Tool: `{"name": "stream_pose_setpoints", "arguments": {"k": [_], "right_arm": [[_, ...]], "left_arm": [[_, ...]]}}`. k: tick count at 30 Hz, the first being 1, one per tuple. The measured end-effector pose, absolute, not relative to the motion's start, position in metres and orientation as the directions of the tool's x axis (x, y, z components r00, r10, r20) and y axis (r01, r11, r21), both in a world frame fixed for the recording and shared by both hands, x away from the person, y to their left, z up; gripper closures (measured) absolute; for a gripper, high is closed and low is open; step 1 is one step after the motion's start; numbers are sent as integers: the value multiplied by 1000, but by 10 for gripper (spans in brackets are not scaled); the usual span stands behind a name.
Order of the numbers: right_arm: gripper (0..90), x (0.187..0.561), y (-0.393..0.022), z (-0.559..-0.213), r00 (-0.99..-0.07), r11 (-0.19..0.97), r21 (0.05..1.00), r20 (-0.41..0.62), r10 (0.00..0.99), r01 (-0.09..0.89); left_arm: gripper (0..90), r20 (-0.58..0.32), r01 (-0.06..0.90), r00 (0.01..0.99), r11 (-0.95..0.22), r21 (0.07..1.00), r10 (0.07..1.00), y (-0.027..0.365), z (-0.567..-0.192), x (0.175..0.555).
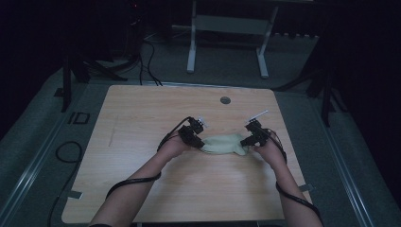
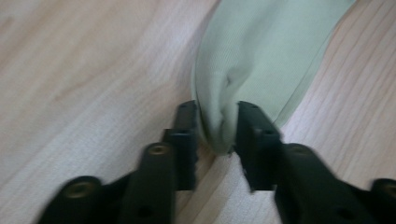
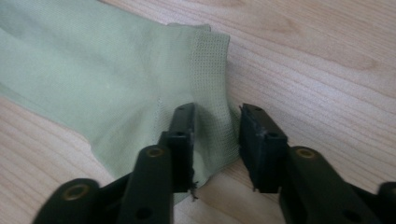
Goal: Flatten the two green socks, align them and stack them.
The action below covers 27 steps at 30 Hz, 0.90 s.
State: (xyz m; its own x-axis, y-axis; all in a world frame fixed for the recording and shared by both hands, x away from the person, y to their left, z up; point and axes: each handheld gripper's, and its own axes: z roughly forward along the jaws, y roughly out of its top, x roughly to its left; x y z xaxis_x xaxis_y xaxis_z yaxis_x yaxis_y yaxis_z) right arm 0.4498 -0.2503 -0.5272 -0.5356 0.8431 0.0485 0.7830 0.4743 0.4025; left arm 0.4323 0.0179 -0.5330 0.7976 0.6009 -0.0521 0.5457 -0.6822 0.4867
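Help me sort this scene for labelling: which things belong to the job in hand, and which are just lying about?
In the job:
- green cloth
- left gripper, cloth end between its jaws
- right gripper, cloth hem between its jaws

Lying about:
- table
- round grommet
- white frame on the floor behind

Pale green sock (image 3: 93, 79), fine ribbed knit, mesh-pattern cuff. Light wood-grain counter (image 1: 142, 118). Black jaws. Grey floor (image 1: 222, 61).
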Motion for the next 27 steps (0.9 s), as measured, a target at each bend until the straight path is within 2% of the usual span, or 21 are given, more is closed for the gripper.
{"name": "stream_pose_setpoints", "arguments": {"k": [5, 8, 10, 14, 19, 23, 27], "right_arm": [[525, 440, -247, -519, -560, 493, 435, 33, 828, 753], [503, 433, -245, -516, -571, 496, 456, 33, 820, 739], [469, 429, -245, -516, -581, 498, 464, 45, 813, 733], [378, 418, -249, -515, -581, 469, 500, 88, 809, 728], [317, 407, -257, -509, -575, 450, 546, 74, 815, 707], [262, 402, -263, -509, -573, 452, 526, 85, 815, 720], [198, 397, -266, -512, -594, 470, 522, 89, 800, 712]], "left_arm": [[483, -38, 548, 786, -667, 504, 617, 19, -534, 430], [421, -36, 559, 773, -654, 510, 633, 22, -533, 430], [411, -50, 562, 767, -633, 532, 640, 26, -530, 428], [259, -87, 545, 774, -590, 596, 627, 34, -521, 417], [256, -83, 537, 768, -568, 625, 635, 43, -519, 404], [237, -64, 535, 755, -556, 637, 653, 51, -525, 391], [168, -55, 538, 744, -549, 639, 666, 56, -532, 386]]}}
